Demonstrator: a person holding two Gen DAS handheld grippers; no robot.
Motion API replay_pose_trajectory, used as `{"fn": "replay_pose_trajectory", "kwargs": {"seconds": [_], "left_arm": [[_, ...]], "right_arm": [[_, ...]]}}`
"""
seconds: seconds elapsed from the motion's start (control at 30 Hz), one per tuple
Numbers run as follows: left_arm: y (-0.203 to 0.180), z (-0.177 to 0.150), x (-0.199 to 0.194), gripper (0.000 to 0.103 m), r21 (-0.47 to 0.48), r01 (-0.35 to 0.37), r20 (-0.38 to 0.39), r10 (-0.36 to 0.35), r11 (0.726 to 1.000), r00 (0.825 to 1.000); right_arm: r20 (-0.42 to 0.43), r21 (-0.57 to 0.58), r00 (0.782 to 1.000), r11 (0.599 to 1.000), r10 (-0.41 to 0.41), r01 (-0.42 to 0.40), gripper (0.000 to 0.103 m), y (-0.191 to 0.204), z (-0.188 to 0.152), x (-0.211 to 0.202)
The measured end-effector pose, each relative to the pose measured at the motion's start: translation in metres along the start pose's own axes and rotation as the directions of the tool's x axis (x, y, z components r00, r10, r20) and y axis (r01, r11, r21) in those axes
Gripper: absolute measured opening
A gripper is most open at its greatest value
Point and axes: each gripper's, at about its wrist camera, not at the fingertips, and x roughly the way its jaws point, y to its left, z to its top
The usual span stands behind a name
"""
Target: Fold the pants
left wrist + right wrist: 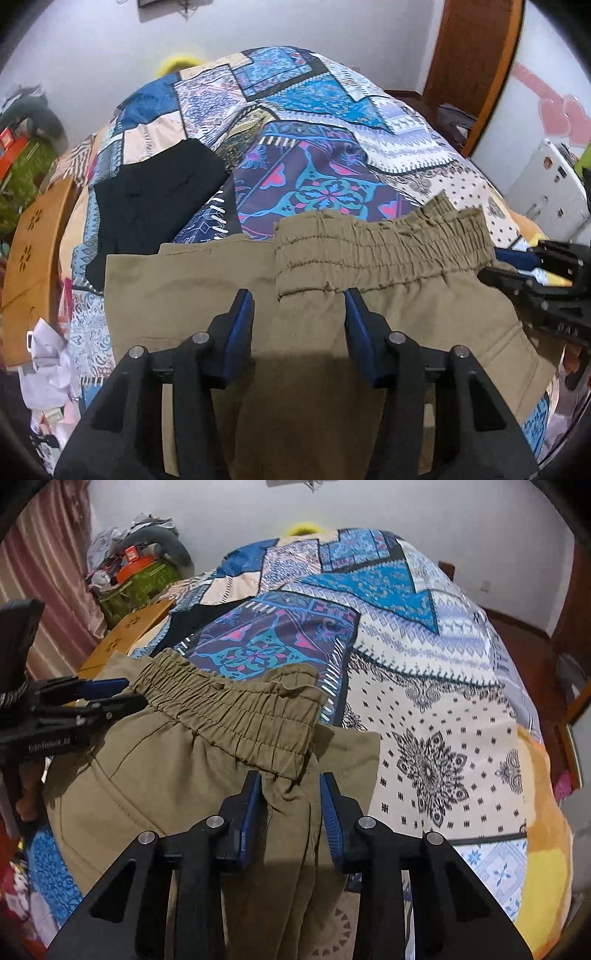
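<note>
Olive-khaki pants (314, 325) lie folded on a patchwork bedspread, the gathered elastic waistband (384, 254) uppermost. My left gripper (299, 299) hovers over the pants just below the waistband, jaws wide apart, nothing between them. In the right wrist view my right gripper (291, 779) is open astride a bunched ridge of the pants (184, 760) below the waistband's (236, 709) right end; the fabric lies between the fingers. The right gripper also shows at the right edge of the left wrist view (491, 273), and the left gripper at the left edge of the right wrist view (136, 694).
A folded black garment (155, 199) lies on the bedspread (332, 110) behind and left of the pants. A wooden board (33, 258) stands at the bed's left edge, with clutter and a curtain (48, 590) beyond. A wooden door frame (476, 74) is at the right.
</note>
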Motion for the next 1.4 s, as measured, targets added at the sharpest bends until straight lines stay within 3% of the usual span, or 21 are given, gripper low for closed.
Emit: {"fn": "replay_pose_trajectory", "kwargs": {"seconds": [0.17, 0.3, 0.4, 0.53, 0.6, 0.77, 0.9, 1.13, 1.23, 1.3, 1.4], "left_arm": [[0.007, -0.003, -0.022, 0.053, -0.005, -0.001, 0.015, 0.001, 1.0, 1.0], [0.018, -0.008, -0.05, 0.054, -0.029, -0.023, 0.07, 0.025, 0.999, 0.997], [0.036, -0.014, -0.069, 0.062, -0.063, -0.047, 0.103, 0.053, 0.997, 0.993], [0.063, -0.026, -0.083, 0.082, -0.124, -0.079, 0.124, 0.094, 0.989, 0.988], [0.077, -0.034, -0.083, 0.09, -0.163, -0.081, 0.12, 0.101, 0.983, 0.988], [0.096, -0.052, -0.065, 0.091, -0.202, -0.087, 0.05, 0.098, 0.976, 0.994], [0.1, -0.053, -0.042, 0.091, -0.23, -0.042, 0.004, 0.044, 0.972, 0.999], [0.092, -0.043, 0.001, 0.091, -0.257, 0.095, -0.082, -0.12, 0.962, 0.989], [0.084, -0.04, 0.006, 0.084, -0.235, 0.129, -0.077, -0.15, 0.963, 0.986], [0.081, -0.039, 0.004, 0.064, -0.227, 0.164, -0.052, -0.18, 0.96, 0.982], [0.078, -0.036, 0.001, 0.041, -0.226, 0.18, -0.037, -0.193, 0.957, 0.981]], "right_arm": [[-0.004, -0.045, 0.999, 0.998, -0.054, 0.054, 0.029, 0.01, 0.002, -0.012], [0.075, -0.06, 0.993, 0.994, -0.086, 0.09, 0.03, 0.018, -0.004, -0.035], [0.116, -0.084, 0.987, 0.989, -0.109, 0.119, 0.042, 0.028, -0.008, -0.051], [0.176, -0.099, 0.974, 0.982, -0.142, 0.161, 0.076, 0.039, -0.011, -0.07], [0.186, -0.096, 0.97, 0.98, -0.157, 0.177, 0.079, 0.039, -0.014, -0.072], [0.139, -0.065, 0.973, 0.979, -0.184, 0.194, 0.08, 0.029, -0.021, -0.06], [0.066, -0.018, 0.984, 0.985, -0.168, 0.169, 0.08, 0.015, -0.027, -0.042], [-0.013, 0.112, 1.0, 0.994, 0.014, -0.012, 0.08, -0.008, -0.029, -0.019], [-0.029, 0.186, 0.994, 0.978, 0.104, -0.097, 0.079, -0.019, -0.028, -0.007], [-0.018, 0.2, 0.992, 0.973, 0.125, -0.119, 0.078, -0.021, -0.029, -0.002], [0.008, 0.195, 0.99, 0.971, 0.142, -0.14, 0.061, -0.019, -0.028, -0.001]]}}
